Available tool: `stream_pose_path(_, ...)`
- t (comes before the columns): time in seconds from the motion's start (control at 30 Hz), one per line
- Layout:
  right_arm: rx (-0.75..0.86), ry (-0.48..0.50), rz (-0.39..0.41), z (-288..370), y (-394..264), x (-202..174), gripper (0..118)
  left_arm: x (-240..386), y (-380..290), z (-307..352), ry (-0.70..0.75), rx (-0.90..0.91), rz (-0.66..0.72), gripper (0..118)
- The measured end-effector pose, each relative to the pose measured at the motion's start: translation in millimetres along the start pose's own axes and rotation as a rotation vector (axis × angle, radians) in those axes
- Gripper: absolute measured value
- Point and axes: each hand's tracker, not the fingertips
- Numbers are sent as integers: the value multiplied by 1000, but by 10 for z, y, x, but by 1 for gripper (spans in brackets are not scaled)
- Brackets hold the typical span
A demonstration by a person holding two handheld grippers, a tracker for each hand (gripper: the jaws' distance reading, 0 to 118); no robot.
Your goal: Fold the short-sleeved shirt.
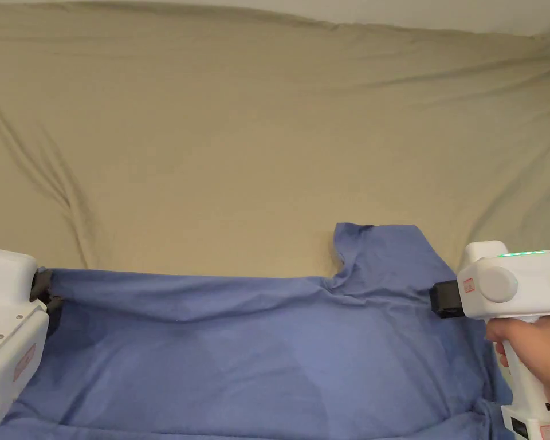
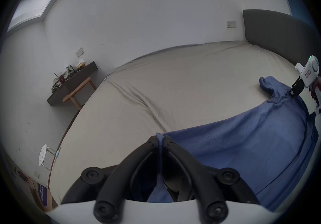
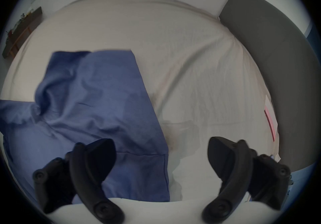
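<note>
bed [image 1: 268, 114] in beige sheet takes up most of the scene; blue shirt [image 1: 256, 355] lies on its near half, long axis running left-right, one short sleeve [image 1: 377, 246] poking toward the far side at the right end; far long edge looks taut from the left corner across to the sleeve base.

left gripper [image 2: 160, 140]: jaws nearly closed, pinching the shirt's far-left corner, fabric visibly running down between them; it anchors the left end.

right gripper [image 3: 161, 156]: jaws spread wide, nothing between them; sits over the right end, left jaw over blue cloth, right jaw over bare sheet, so the shirt's right edge runs through the gap; sleeve lies just beyond it, toward the far side and slightly left.

judgement: next grab belongs to the right gripper, it's far nearer the sleeve and shoulder than the left; it needs to close on cloth at the right end so both ends are held along the same far edge; fold not started yet; risk is closing on sheet along with cloth.
</note>
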Motion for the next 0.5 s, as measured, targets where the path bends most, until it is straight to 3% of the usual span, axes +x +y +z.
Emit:
stream_pose_path(0.03,-4,-2,1,-15,-19,-29,83,-18,-27,-51,-1,-14,-1,3)
stream_pose_path(0.1,42,62,-6,47,-94,-87,52,-14,-65,-88,2,-23,2,3)
stream_pose_path(0.13,54,61,-5,80,-100,-96,23,-10,-79,-102,2,-30,3,3)
stream_pose_path(0.17,61,113,-2,115,-95,-114,2,-17,-88,-118,2,-38,8,3)
stream_pose_path(0.3,113,72,96,338,-124,-181,2,-138,-123,-147,-11,-55,63,3)
stream_pose_path(0.5,191,151,-3,988,-73,174,2,-368,15,0,2,-33,99,3)
